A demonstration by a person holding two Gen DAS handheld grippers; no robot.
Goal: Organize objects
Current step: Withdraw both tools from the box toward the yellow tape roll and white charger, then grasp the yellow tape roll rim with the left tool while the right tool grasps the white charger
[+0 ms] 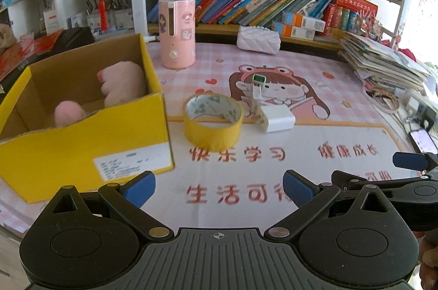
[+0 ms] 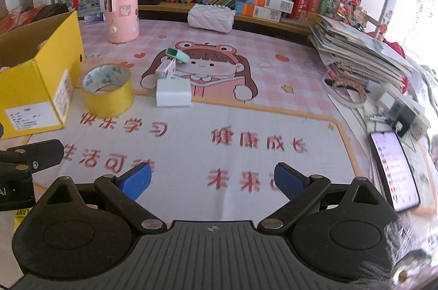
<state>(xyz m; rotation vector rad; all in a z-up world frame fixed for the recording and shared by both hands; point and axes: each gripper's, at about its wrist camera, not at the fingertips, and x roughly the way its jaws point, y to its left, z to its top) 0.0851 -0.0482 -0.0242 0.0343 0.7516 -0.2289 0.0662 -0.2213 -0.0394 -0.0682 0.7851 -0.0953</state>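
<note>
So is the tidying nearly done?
Not yet. A pink plush toy already lies inside the yellow box. Both grippers, left and right, are open and empty. The yellow tape roll, white charger and green device remain on the mat.

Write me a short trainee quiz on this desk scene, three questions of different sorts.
1. True or false: the yellow cardboard box already holds a pink plush toy.
2. What stands nearest the box? A) yellow tape roll B) white charger block C) pink cylindrical humidifier
3. How do the jaws of the left gripper and right gripper stand?

Key: 1 true; 2 A; 3 both open, holding nothing.
</note>
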